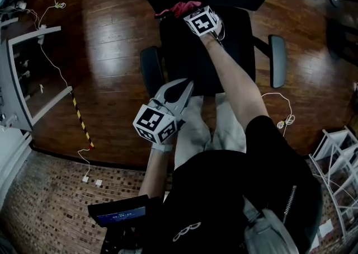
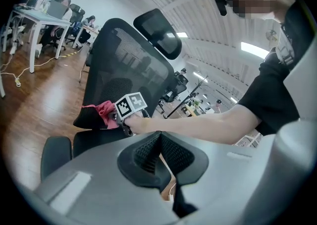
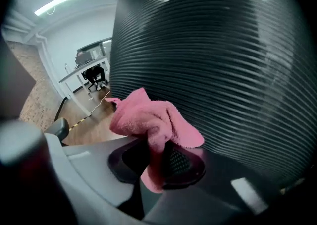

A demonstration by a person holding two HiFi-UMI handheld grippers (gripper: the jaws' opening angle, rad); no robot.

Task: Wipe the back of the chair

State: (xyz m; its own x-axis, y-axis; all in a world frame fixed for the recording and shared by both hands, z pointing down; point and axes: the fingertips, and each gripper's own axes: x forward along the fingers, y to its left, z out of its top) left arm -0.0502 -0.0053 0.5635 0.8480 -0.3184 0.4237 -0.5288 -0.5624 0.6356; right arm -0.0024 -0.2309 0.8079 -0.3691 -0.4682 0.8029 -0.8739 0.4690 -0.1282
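Note:
A black mesh office chair (image 1: 190, 51) stands on the wood floor in front of me. My right gripper (image 1: 197, 17) is shut on a pink cloth (image 3: 151, 120) and holds it at the lower part of the mesh backrest (image 3: 218, 55). The pink cloth (image 1: 182, 8) shows beyond the marker cube in the head view, and the cloth (image 2: 104, 112) also shows low on the backrest (image 2: 124, 65) in the left gripper view. My left gripper (image 1: 178, 95) hangs near my legs, clear of the chair, its jaws shut with nothing between them. The headrest (image 2: 158, 33) sits above the backrest.
Two chair armrests (image 1: 277, 60) (image 1: 150, 71) flank the seat. White cables (image 1: 56, 65) run across the wood floor at left beside white desk frames (image 1: 22, 74). A white rack (image 1: 335, 152) stands at right. A yellow-black tape strip (image 1: 81, 118) lies on the floor.

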